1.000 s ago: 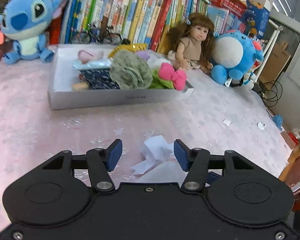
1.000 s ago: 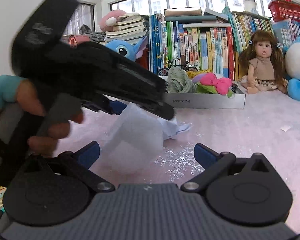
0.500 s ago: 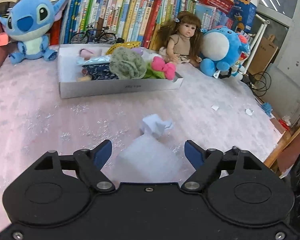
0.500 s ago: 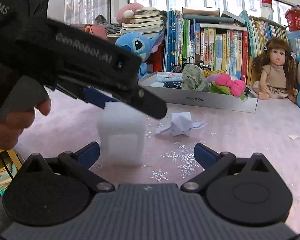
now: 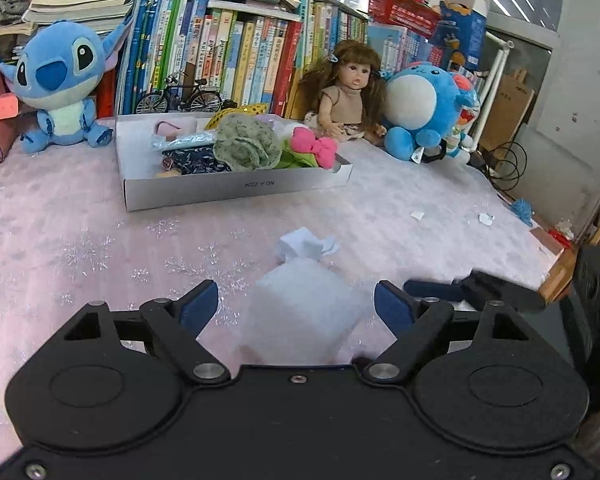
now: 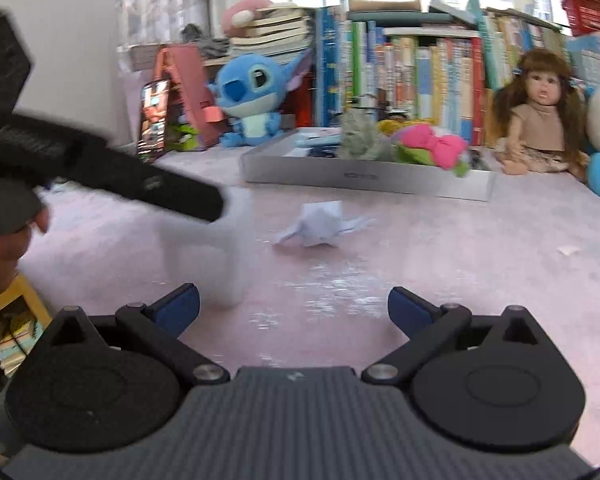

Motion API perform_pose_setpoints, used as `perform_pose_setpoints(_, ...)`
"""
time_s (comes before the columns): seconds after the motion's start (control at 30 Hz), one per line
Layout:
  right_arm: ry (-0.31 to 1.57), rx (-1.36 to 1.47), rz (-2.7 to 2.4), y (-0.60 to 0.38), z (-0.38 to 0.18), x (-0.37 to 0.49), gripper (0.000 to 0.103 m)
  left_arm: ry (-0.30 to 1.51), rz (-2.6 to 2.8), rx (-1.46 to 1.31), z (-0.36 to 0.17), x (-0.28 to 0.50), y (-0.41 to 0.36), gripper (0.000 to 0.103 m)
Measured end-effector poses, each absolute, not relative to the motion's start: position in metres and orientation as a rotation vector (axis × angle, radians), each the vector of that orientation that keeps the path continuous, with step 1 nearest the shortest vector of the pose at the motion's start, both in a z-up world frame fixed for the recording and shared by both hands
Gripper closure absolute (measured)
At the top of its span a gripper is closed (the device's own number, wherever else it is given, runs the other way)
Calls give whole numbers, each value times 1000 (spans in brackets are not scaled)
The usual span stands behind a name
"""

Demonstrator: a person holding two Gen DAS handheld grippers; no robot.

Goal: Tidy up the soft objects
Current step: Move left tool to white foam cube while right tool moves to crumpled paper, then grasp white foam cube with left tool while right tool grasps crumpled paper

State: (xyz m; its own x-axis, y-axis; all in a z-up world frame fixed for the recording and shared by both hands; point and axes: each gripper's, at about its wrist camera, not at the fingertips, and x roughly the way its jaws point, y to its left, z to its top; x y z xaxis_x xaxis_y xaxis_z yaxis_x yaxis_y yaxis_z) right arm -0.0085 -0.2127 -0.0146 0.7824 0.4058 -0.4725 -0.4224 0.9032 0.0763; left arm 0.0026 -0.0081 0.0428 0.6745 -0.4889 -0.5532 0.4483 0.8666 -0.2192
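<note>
The box (image 5: pixel 236 190) already holds several soft pieces, a green cloth (image 5: pixel 246 146) and a pink bow (image 5: pixel 314 150) among them. Two items are left on the pink surface (image 5: pixel 60 248): one white foam block (image 5: pixel 306 312) and one crumpled paper (image 5: pixel 304 243) just beyond it. The left tool (image 5: pixel 296 306) gapes wide around the block without touching it. The right tool (image 6: pixel 294 308) is spread too, empty.
</note>
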Motion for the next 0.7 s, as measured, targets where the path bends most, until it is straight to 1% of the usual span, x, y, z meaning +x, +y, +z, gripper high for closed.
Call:
perform_pose_setpoints(0.4, 481, 10, 234, -251, -7, 4, 0, 640, -426, 94, 21, -11, -16, 20)
perform_pose_setpoints(0.57, 473, 4, 211, -250, -7, 7, 0, 641, -351, 96, 18, -11, -3, 20)
perform_pose_setpoints(0.63, 468, -13, 206, -245, -7, 9, 0, 640, -317, 89, 17, -9, 2, 22)
perform_pose_setpoints(0.7, 461, -25, 206, -240, -7, 10, 0, 637, -294, 72, 17, -6, 7, 28)
